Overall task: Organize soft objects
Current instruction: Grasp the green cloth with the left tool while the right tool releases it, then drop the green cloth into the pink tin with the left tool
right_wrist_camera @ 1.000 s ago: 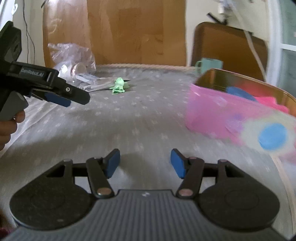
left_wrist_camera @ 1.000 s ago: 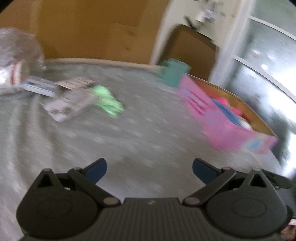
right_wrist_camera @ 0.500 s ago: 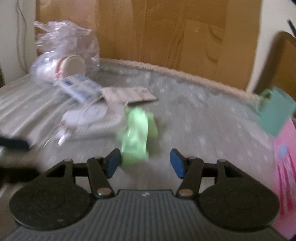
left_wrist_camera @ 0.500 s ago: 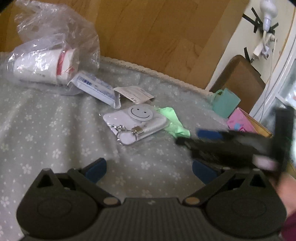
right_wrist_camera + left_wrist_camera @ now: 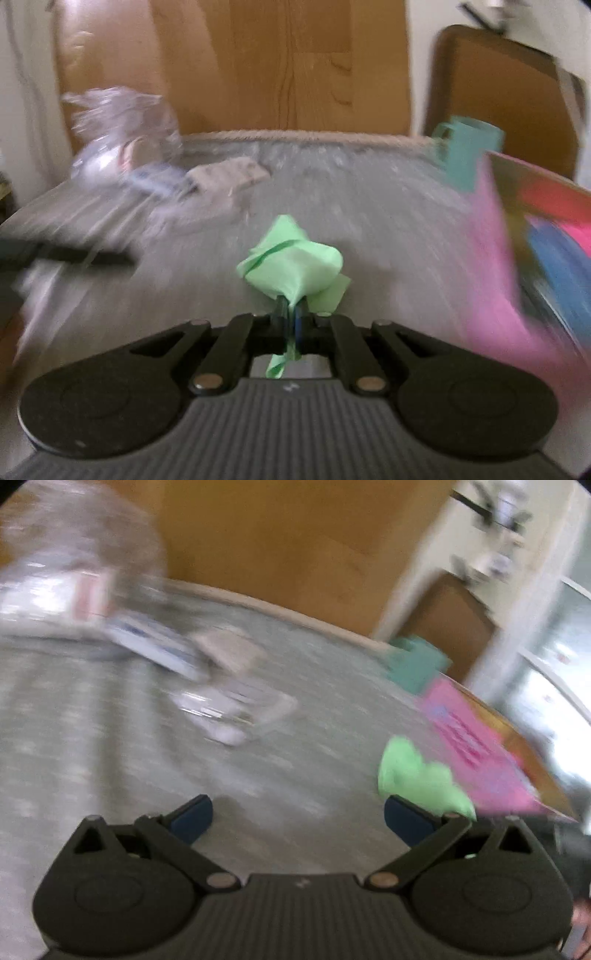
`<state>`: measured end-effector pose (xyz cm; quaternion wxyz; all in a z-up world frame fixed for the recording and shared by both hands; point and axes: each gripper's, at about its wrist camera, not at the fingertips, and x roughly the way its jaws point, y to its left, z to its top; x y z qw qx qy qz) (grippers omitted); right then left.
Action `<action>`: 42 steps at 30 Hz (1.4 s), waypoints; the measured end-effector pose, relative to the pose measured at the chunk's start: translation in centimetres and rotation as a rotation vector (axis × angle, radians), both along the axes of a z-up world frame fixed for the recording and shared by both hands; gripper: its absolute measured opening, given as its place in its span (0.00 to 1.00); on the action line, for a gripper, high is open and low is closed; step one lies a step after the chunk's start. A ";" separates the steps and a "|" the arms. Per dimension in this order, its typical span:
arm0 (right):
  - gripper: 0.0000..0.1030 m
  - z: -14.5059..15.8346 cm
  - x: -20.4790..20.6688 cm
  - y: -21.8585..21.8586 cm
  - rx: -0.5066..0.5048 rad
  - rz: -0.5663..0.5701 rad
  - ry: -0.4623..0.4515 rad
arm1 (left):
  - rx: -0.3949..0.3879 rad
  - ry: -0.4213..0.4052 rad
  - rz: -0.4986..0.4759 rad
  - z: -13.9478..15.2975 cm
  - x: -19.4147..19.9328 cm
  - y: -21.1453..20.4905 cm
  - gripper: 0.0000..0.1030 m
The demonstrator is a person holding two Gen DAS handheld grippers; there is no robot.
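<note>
Green cloth [image 5: 291, 260] pinched — right gripper's [image 5: 291, 314] closed tips.

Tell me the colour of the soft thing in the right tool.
Light green, clearest in the right wrist view.

Motion blur smears the plastic bag [image 5: 70, 565] beyond reading.
</note>
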<state>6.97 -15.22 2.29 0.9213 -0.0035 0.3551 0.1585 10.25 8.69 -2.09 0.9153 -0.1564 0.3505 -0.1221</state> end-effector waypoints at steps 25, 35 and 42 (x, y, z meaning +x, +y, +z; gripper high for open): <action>0.07 3.7 -9.7 -10.6 0.021 -0.170 -0.359 | -0.002 -0.016 -0.595 6.0 -3.0 -22.8 0.41; 0.31 2.5 -2.8 -20.9 -0.117 -0.440 -0.247 | 0.009 -0.072 -0.704 6.9 4.2 -36.8 0.72; 0.55 2.8 -5.2 -21.8 -0.076 -0.486 -0.269 | 0.036 -0.041 -0.618 5.5 4.8 -36.0 0.69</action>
